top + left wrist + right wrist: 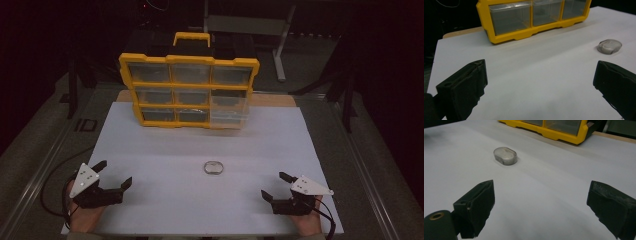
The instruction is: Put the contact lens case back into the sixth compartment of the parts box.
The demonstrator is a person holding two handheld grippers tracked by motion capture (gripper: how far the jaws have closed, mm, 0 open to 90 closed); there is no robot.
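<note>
**On the white board: both grippers wait, nothing picked yet**

At the left of the white board (150,145), near the front edge, the left gripper (114,174) rests low in the person's hand. Its jaws stand wide apart and nothing is between them; in the left gripper view there is only bare board between the two black jaws.

In the middle of the board, between the two grippers and a little farther from the person, lies the small oval capsule (214,167). It is clear with a grey look, it lies flat, and it touches nothing else. Behind it, well apart, the yellow organizer box (189,90) stands tilted up at the far edge, its clear drawers facing the person.

At the right, the right gripper (274,186) is also low over the board with its jaws fully spread and holding nothing. In the right gripper view the capsule (505,155) is ahead and to the left of the jaws.

I judge that the work is at its start: the reach for the capsule is not yet begun. The next move calls for one gripper to go forward and inward, to put the jaws on both long sides of the capsule, low at the board, and then to close gently, because the piece is small and smooth and could slip away.
</note>
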